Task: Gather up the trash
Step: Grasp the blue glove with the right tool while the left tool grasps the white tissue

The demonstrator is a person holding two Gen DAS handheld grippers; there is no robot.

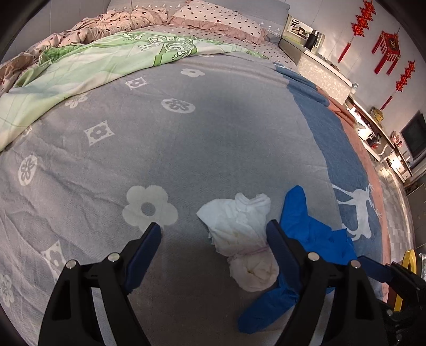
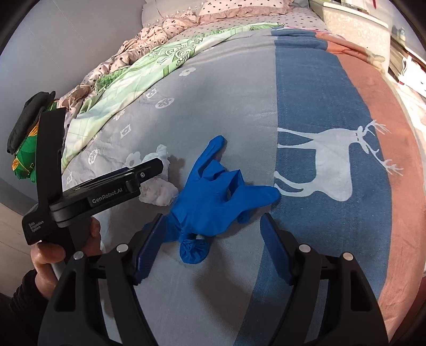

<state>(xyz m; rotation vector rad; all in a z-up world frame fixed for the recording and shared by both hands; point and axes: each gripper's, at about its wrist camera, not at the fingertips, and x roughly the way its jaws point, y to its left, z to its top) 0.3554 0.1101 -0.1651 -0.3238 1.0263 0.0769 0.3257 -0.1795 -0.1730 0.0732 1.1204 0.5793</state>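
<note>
Grey fleece printed with white flowers covers most of the bed as a blanket [image 1: 186, 149], and it is bordered by a blue band carrying a white deer [image 2: 335, 165] and then by a pinkish-brown strip. A green-patterned sheet [image 1: 80, 66] is seen crumpled across the far side, with a pink spotted duvet [image 1: 111, 21] and a matching pillow [image 1: 221, 21] beyond it. A white cabinet [image 1: 322, 74] is seen beside the bed, and red knot ornaments [image 1: 388, 48] are hung on the wall.

Two pieces of trash are laid close together on the grey fleece. A blue disposable glove [image 2: 213, 197] is spread flat with its fingers splayed, one fingertip reaching the edge of the blue band. A wad of white tissue [image 1: 245, 239], apparently bound by a thin pinkish thread, is laid just beside the glove and seems to touch it.

In the left wrist view the left gripper [image 1: 215, 239] is held over the tissue with its jaws spread wide; the wad is partly framed between them, nearer the right-hand finger, and is not pinched. In the right wrist view the right gripper [image 2: 213, 231] is likewise held with its jaws apart, the cuff end of the glove lying between them; whether the pads touch it cannot be told. The hand [image 2: 53, 255] gripping the left tool is visible at that view's left edge
</note>
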